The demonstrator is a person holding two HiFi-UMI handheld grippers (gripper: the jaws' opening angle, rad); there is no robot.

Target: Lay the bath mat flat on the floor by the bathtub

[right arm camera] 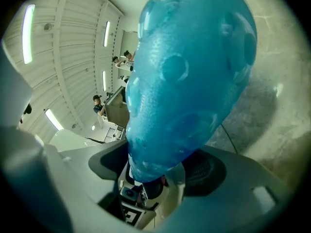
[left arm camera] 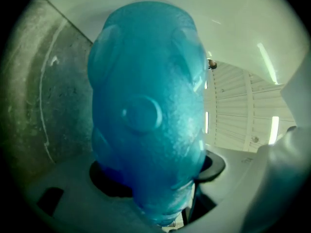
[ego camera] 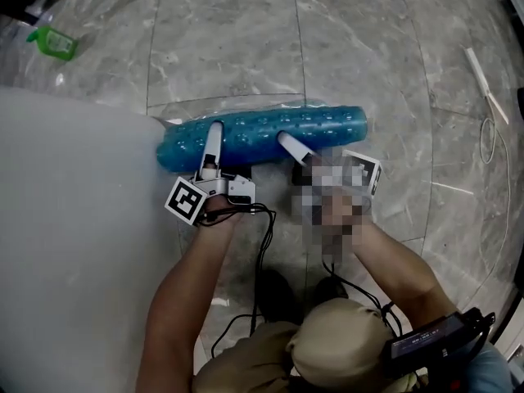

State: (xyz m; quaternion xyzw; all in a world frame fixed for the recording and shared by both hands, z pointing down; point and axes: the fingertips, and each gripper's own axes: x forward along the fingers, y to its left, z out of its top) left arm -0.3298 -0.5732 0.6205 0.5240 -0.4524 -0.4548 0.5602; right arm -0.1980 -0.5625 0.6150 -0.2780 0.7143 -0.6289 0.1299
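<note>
The bath mat [ego camera: 262, 133] is a translucent blue roll with round bumps, lying crosswise just past the bathtub's [ego camera: 65, 219] white rim. My left gripper [ego camera: 214, 136] is shut on the roll's left part, and my right gripper [ego camera: 288, 142] is shut on its middle. In the left gripper view the blue mat [left arm camera: 146, 110] fills the space between the jaws of the left gripper [left arm camera: 155, 188]. The right gripper view shows the same: the mat [right arm camera: 189, 81] is pinched in the right gripper [right arm camera: 155, 174]. I cannot tell whether the roll touches the floor.
Grey marble floor tiles [ego camera: 368, 47] spread beyond and to the right of the mat. A green bottle [ego camera: 53, 42] lies at the far left by the tub. A thin white stick [ego camera: 487, 88] and a cable [ego camera: 489, 150] lie at the right. Black cables [ego camera: 266, 236] trail from the grippers.
</note>
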